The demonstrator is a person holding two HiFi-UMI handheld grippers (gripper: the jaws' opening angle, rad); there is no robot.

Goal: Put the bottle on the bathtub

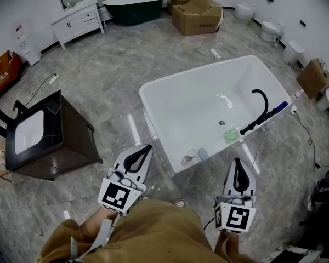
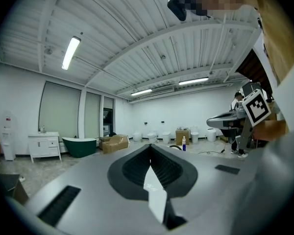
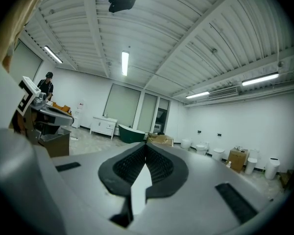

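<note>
So both hand-held grippers are empty. The left hand-held gripper [image 1: 148, 147] has its jaws pressed together with nothing between them, and its own view [image 2: 150, 146] shows the same thing. The right hand-held gripper [image 1: 237, 160] is the same story, jaws closed tight on nothing [image 3: 146, 145]. Both are held level over the floor, just off the near side of the white bathtub [image 1: 153, 100], the left one by its near-left corner.

The bottle [image 1: 282, 106] is blue and sits up on the bathtub's right-hand rim, right beside the black faucet [image 1: 259, 111]. From the left gripper view you can see it standing upright [image 2: 183, 143].

Inside the tub there's a green pad [image 1: 231, 136] near the drain. A dark vanity [image 1: 60, 138] with a white sink is off to the left, well apart from everything.
</note>
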